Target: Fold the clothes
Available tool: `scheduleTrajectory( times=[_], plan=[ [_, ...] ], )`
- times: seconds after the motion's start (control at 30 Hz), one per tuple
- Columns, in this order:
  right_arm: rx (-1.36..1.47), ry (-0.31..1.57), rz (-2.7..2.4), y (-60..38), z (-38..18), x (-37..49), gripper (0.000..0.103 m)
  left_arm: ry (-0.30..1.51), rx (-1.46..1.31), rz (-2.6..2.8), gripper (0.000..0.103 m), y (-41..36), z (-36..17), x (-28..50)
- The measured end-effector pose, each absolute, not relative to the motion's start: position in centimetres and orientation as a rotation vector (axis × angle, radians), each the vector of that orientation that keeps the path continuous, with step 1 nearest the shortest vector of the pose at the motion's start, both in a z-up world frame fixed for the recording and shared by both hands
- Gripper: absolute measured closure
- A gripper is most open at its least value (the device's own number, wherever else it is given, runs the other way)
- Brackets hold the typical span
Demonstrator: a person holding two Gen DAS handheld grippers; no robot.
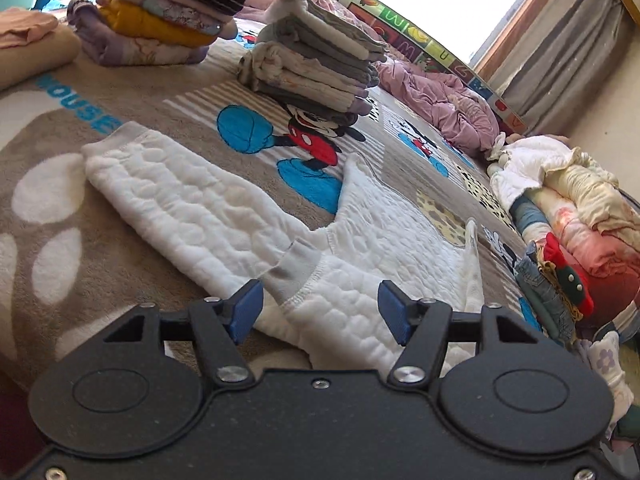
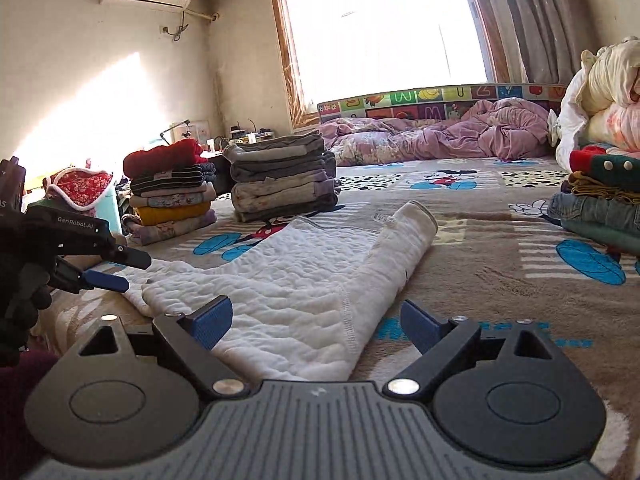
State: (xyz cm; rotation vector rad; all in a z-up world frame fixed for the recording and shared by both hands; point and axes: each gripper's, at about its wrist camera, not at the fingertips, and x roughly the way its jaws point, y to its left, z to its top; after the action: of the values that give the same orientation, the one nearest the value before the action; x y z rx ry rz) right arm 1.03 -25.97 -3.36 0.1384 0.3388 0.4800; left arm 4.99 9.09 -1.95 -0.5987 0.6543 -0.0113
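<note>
A white quilted top (image 1: 192, 204) with a grey collar lies flat on the cartoon-mouse blanket (image 1: 132, 100), one sleeve stretched away to the upper left. My left gripper (image 1: 320, 314) is open, its blue pads standing either side of the collar area without pressing on it. In the right wrist view the same top (image 2: 304, 272) spreads across the blanket, its other sleeve (image 2: 408, 232) running to the upper right. My right gripper (image 2: 316, 324) is open over the near hem. The left gripper (image 2: 104, 280), held by a gloved hand, shows at the left edge by the top.
Two stacks of folded clothes (image 2: 280, 176) (image 2: 172, 192) stand at the back of the blanket. A pile of unfolded clothes (image 2: 604, 168) sits at the right. A crumpled purple duvet (image 2: 440, 132) lies under the window, and a beige folded item (image 1: 28, 48) lies far left.
</note>
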Motion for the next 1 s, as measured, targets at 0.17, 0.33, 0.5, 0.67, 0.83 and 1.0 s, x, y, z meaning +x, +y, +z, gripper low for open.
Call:
scheduleTrajectory(
  times=[0.17, 0.33, 0.5, 0.67, 0.83, 1.0],
  plan=[
    [0.221, 0.36, 0.436, -27.6, -3.6, 2.9, 0.023, 0.679, -0.627, -0.004, 0.045, 8.2, -3.3, 5.2],
    [0.367, 0.405, 0.406, -30.7, -4.7, 6.5, 0.023, 0.625, -0.484, 0.017, 0.079, 6.7, -2.4, 5.0],
    [0.495, 0.452, 0.445, -32.4, -6.0, 10.6, 0.036, 0.58, -0.321, -0.017, 0.094, 4.8, -0.7, 4.9],
    [0.586, 0.47, 0.517, -32.8, -6.6, 14.6, 0.036, 0.49, -0.226, -0.119, 0.096, 2.3, 1.6, 5.1],
    [0.81, 0.515, 0.572, -34.4, -8.1, 19.1, 0.036, 0.429, -0.182, -0.215, 0.097, -0.7, 4.1, 6.9],
    [1.108, 0.483, 0.649, -36.3, -9.7, 23.6, 0.036, 0.422, -0.198, -0.305, 0.097, -4.3, 5.4, 10.7]
  ],
)
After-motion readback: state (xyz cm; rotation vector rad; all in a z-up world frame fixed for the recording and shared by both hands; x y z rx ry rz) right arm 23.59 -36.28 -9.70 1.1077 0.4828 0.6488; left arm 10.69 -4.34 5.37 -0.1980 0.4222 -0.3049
